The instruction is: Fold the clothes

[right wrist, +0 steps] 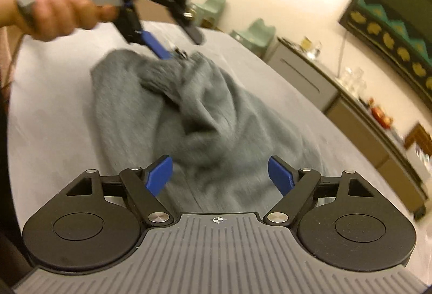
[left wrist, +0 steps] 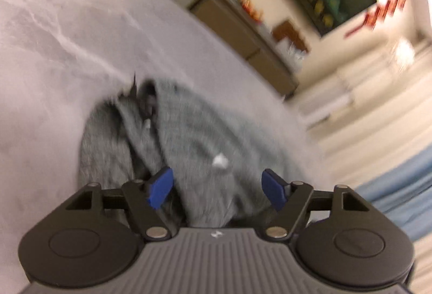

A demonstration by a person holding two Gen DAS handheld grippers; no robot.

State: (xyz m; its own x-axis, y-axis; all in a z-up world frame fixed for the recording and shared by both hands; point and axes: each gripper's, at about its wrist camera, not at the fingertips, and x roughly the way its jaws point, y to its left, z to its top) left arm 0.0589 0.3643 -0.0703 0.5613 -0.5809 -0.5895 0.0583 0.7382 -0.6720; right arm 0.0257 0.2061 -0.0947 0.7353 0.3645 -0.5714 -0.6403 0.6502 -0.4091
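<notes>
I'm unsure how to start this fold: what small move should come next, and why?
Probably close the right hand-held gripper on the near edge of the crumpled grey knit garment. Both sets of jaws are open, nothing is held, and the garment lies bunched on the pale grey sheet.

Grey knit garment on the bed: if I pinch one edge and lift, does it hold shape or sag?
Probably sags: the grey knit garment already lies bunched in soft folds on the pale sheet. It likely drapes and drags rather than slides whole. The knit looks thick, so perhaps slightly weighty, though motion blur limits certainty.
</notes>
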